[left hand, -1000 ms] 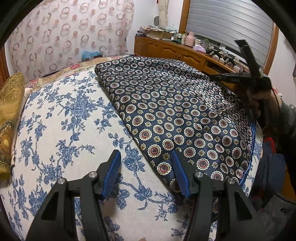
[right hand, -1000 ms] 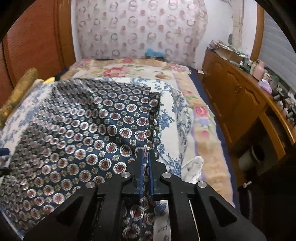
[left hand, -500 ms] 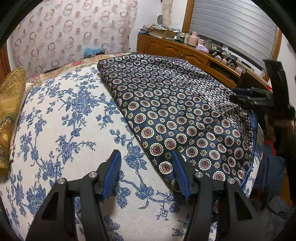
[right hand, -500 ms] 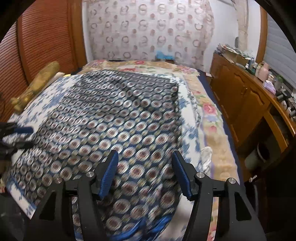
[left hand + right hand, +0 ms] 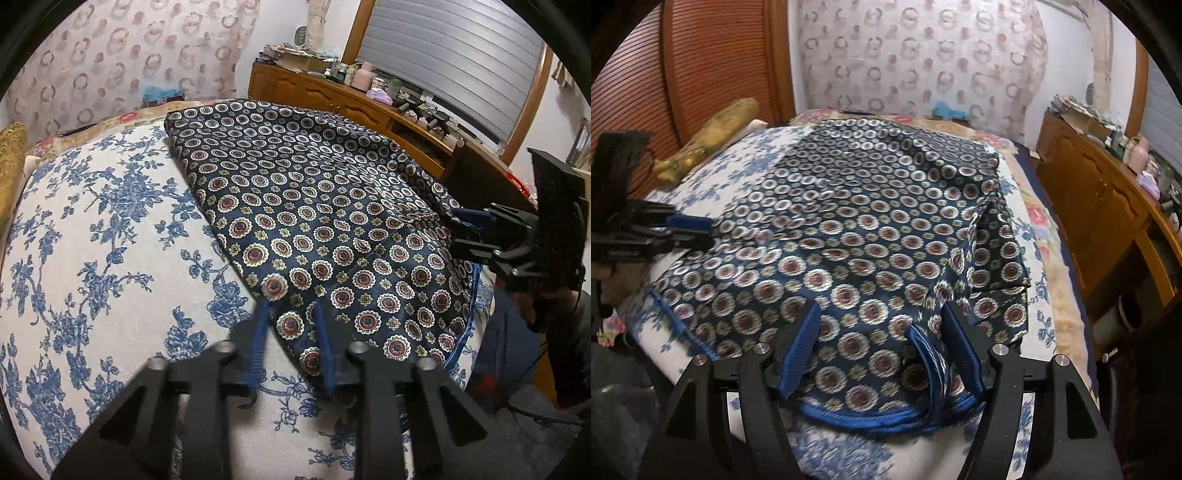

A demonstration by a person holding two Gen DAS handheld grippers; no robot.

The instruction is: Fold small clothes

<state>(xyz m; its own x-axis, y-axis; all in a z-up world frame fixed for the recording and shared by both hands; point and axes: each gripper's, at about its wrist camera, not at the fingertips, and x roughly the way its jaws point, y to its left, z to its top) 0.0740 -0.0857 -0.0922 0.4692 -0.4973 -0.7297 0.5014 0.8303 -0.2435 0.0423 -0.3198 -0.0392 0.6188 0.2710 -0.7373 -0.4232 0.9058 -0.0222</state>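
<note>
Across the floral bed [image 5: 110,229] lies a navy medallion-print garment [image 5: 314,206], thin, limp and likely slippery. Left tool [image 5: 291,332], jaws just closing, pinches its corner at 6 o'clock. Right tool [image 5: 886,347], jaws just opening, straddles the blue-bound hem [image 5: 857,419] ungripped. Corners offer the best hold.

Bare floral bedspread [image 5: 92,236] lies open left of the patterned cloth [image 5: 314,206].

Left gripper [image 5: 290,314] tilts downward, jaws just closing, narrowly parted; right gripper [image 5: 882,325] tilts downward, jaws just opening, wide.
</note>
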